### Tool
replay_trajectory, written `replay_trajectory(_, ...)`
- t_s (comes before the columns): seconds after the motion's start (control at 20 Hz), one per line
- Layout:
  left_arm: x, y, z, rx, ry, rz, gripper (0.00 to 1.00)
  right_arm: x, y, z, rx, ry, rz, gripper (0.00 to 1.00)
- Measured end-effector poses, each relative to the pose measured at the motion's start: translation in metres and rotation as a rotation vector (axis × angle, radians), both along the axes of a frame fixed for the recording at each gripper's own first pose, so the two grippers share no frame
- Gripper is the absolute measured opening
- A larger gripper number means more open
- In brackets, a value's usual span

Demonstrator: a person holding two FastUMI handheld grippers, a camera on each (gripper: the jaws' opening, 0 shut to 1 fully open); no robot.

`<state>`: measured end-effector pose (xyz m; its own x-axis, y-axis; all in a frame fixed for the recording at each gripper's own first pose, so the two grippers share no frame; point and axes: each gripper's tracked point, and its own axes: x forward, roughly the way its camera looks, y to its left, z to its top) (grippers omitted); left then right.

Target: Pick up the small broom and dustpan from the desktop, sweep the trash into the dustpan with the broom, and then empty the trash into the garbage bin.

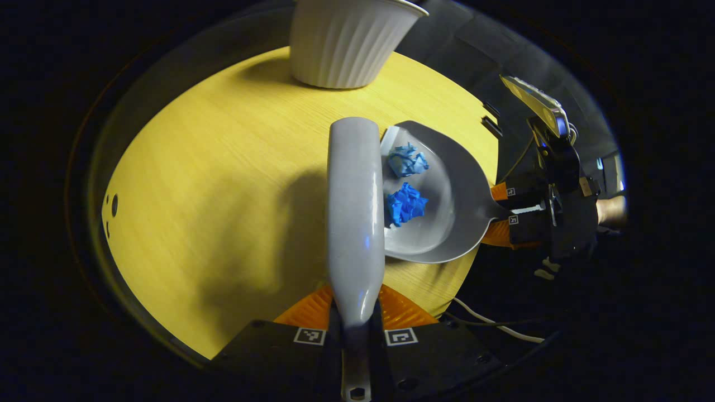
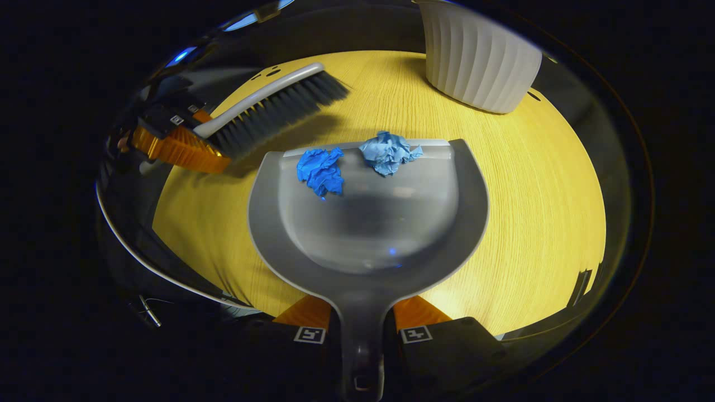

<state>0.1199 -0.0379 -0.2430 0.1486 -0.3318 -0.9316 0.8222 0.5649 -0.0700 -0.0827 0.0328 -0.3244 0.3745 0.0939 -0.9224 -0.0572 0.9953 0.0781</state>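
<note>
My left gripper (image 1: 356, 318) is shut on the handle of the small grey broom (image 1: 354, 212), which runs away from me over the yellow desktop (image 1: 212, 184). Just right of it lies the grey dustpan (image 1: 447, 206) with a dark blue paper ball (image 1: 405, 203) and a light blue paper ball (image 1: 408, 160) inside. In the right gripper view, my right gripper (image 2: 362, 326) is shut on the dustpan's handle (image 2: 362, 312). Both balls, the dark blue one (image 2: 320, 170) and the light blue one (image 2: 388, 151), sit near the pan's front lip. The broom's dark bristles (image 2: 273, 114) hang at upper left, held by the left gripper (image 2: 179, 139).
A white ribbed garbage bin (image 1: 346, 42) stands at the far side of the desktop, also seen as the bin (image 2: 480, 64) at upper right. A white cable (image 1: 497, 324) trails off the desk's near edge. The right gripper (image 1: 516, 209) with its holder's hand sits at the desk's right edge.
</note>
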Motion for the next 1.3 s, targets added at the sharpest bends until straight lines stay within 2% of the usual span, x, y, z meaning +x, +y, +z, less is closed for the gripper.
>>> replay_trajectory(0.35,-0.015,0.056,-0.031,-0.152,-0.049,0.319,0.24,-0.004,-0.014,0.038,-0.009,-0.011,0.049,0.34)
replay_trajectory(0.6,-0.035,0.082,-0.083,-0.183,-0.05,0.474,0.24,-0.006,-0.027,0.087,-0.019,-0.012,0.074,0.34)
replay_trajectory(0.65,-0.039,0.087,-0.091,-0.18,-0.046,0.498,0.27,-0.009,-0.03,0.1,-0.016,-0.013,0.076,0.34)
replay_trajectory(0.75,-0.048,0.089,-0.097,-0.177,-0.031,0.541,0.24,-0.008,-0.042,0.124,-0.017,-0.01,0.078,0.34)
replay_trajectory(0.8,-0.052,0.09,-0.1,-0.179,-0.023,0.561,0.27,-0.007,-0.05,0.138,-0.023,-0.005,0.081,0.34)
replay_trajectory(0.85,-0.054,0.087,-0.102,-0.195,-0.007,0.581,0.24,-0.008,-0.064,0.157,-0.041,0.004,0.089,0.33)
replay_trajectory(1.0,-0.059,0.08,-0.106,-0.266,0.05,0.665,0.24,0.001,-0.096,0.197,-0.133,0.004,0.102,0.34)
replay_trajectory(1.3,-0.056,0.086,-0.111,-0.178,-0.013,0.624,0.24,0.04,-0.116,0.252,-0.128,-0.026,0.092,0.34)
